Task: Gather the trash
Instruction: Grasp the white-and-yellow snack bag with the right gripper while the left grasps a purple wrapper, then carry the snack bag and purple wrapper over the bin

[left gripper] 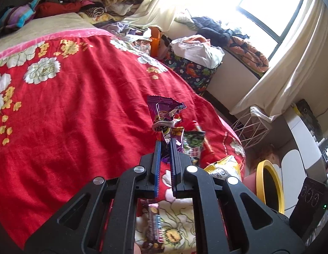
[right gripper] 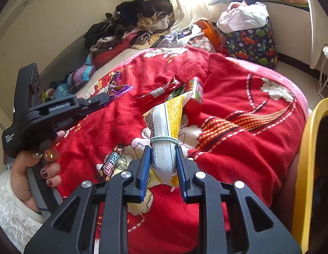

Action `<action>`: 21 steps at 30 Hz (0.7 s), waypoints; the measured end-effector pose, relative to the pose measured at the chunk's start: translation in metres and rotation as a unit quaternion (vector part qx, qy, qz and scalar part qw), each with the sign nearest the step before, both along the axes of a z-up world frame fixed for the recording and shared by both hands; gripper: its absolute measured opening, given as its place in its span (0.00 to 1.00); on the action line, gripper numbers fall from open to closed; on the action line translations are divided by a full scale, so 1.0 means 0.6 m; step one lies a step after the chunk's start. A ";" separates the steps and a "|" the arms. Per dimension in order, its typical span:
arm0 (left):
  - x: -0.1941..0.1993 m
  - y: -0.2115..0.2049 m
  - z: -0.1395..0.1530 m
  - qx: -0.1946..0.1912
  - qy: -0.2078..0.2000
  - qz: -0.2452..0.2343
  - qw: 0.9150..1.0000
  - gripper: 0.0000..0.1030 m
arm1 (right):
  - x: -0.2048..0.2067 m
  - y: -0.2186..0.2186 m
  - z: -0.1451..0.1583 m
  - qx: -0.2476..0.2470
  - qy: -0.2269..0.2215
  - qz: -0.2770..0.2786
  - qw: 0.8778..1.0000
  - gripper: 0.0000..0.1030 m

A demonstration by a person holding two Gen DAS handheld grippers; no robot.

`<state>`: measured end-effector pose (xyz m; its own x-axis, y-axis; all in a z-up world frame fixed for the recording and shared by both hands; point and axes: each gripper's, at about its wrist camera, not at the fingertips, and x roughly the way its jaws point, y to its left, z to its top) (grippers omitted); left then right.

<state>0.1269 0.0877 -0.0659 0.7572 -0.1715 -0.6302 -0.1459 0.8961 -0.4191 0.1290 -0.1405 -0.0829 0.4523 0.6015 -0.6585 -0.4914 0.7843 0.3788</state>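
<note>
My left gripper is shut on the lower end of a purple snack bag tied with a grey band, held just above the red floral blanket. In the right wrist view the left gripper shows at the left with the purple snack bag. My right gripper is shut on a yellow-and-white bag ringed by a green band. On the blanket lie an energy bar, a red wrapper and a green packet. The energy bar lies under my left gripper.
A yellow-rimmed bin stands at the bed's right edge; the bin also shows in the left wrist view. A dinosaur-print basket and a white wire stand are beyond the bed. Piled clothes line the wall. A hand in a white fluffy sleeve holds the left gripper.
</note>
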 end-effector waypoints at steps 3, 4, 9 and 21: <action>0.001 -0.017 0.009 0.002 -0.005 -0.011 1.000 0.04 | -0.004 -0.013 0.012 0.002 -0.010 -0.008 1.000 0.22; 0.000 -0.023 0.010 0.003 -0.007 -0.015 1.000 0.04 | -0.004 -0.017 0.016 0.003 -0.013 -0.010 1.000 0.22; 0.001 -0.050 0.022 0.008 -0.015 -0.035 0.999 0.04 | -0.007 -0.041 0.033 0.003 -0.027 -0.024 0.999 0.22; -0.003 -0.099 0.042 0.013 -0.031 -0.072 0.997 0.04 | -0.019 -0.078 0.054 0.007 -0.044 -0.050 0.998 0.22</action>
<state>0.1252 0.0282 -0.0408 0.7631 -0.2664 -0.5888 0.0113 0.9164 -0.4000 0.1178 -0.1871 -0.0506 0.5666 0.5589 -0.6055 -0.4423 0.8263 0.3488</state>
